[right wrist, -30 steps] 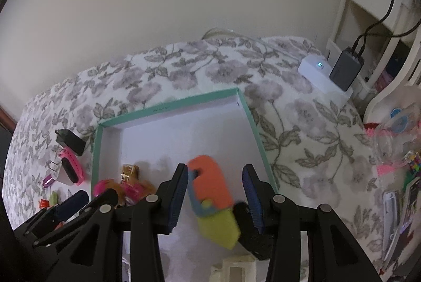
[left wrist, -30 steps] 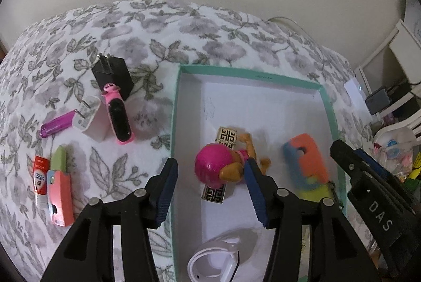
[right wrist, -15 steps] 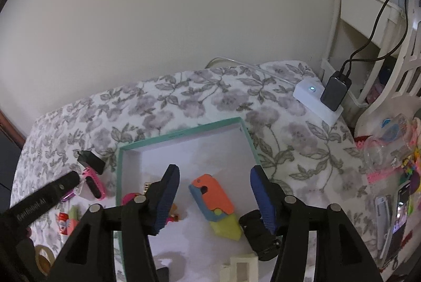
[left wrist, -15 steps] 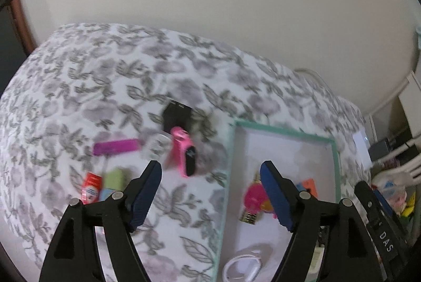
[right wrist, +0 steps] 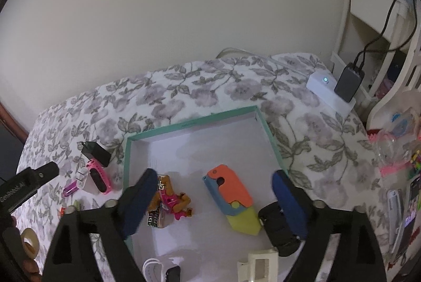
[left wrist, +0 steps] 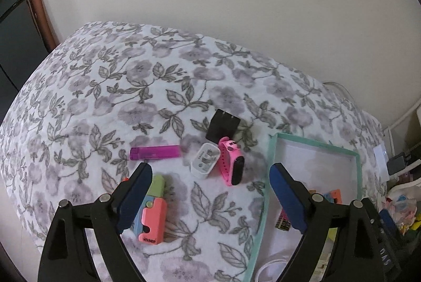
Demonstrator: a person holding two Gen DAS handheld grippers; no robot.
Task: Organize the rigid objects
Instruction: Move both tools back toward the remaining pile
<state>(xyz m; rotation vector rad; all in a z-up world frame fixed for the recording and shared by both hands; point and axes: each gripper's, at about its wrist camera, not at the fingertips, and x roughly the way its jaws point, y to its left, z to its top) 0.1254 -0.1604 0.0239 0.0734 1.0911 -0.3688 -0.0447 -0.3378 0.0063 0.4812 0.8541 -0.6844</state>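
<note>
Hovering over the floral bedspread (left wrist: 110, 87), the left gripper (left wrist: 210, 199) has its jaws opening wide with nothing pinched. Nearest it lies a pink and green toy knife (left wrist: 154, 213); beyond are a white charger (left wrist: 205, 160), a pink watch (left wrist: 232, 165), a purple lighter (left wrist: 155, 152) and a black plug (left wrist: 222, 129). The right gripper (right wrist: 214, 203) is also opening, empty, above the teal box (right wrist: 194, 121). An orange toy knife (right wrist: 231, 199) and a pink figure (right wrist: 171, 200) lie inside near its front.
</note>
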